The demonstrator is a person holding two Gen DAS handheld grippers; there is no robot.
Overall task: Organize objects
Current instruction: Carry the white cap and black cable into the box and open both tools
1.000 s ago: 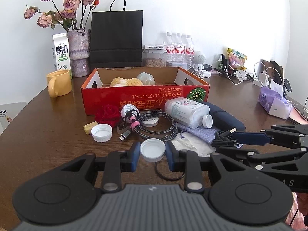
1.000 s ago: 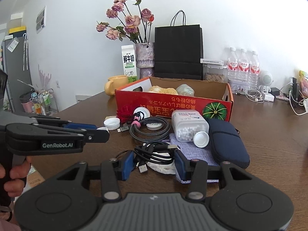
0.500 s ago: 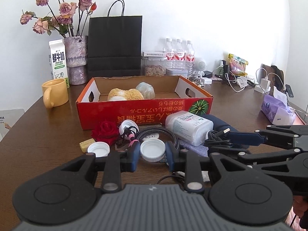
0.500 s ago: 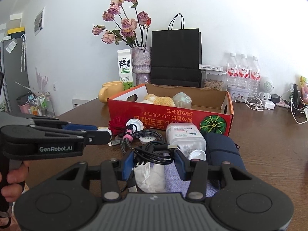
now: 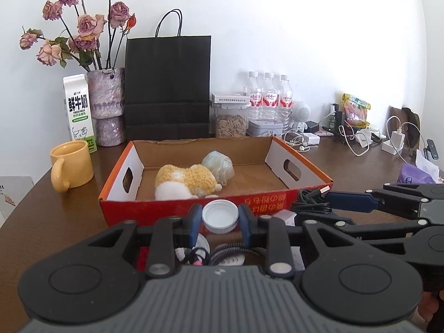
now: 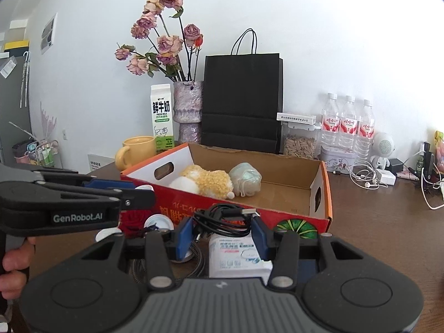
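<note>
The left gripper point(image 5: 220, 220) pinches a light, rigid white cap point(image 5: 220, 216) by its rim and the right gripper point(image 6: 222, 232) clamps a floppy black cable bundle point(image 6: 222, 219), both held before the red box point(image 5: 283, 204).

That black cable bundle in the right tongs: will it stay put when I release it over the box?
Probably floppy: the cable bundle droops in loose loops. Its free USB plug may snag the box rim. Likely light, so no bounce.
</note>
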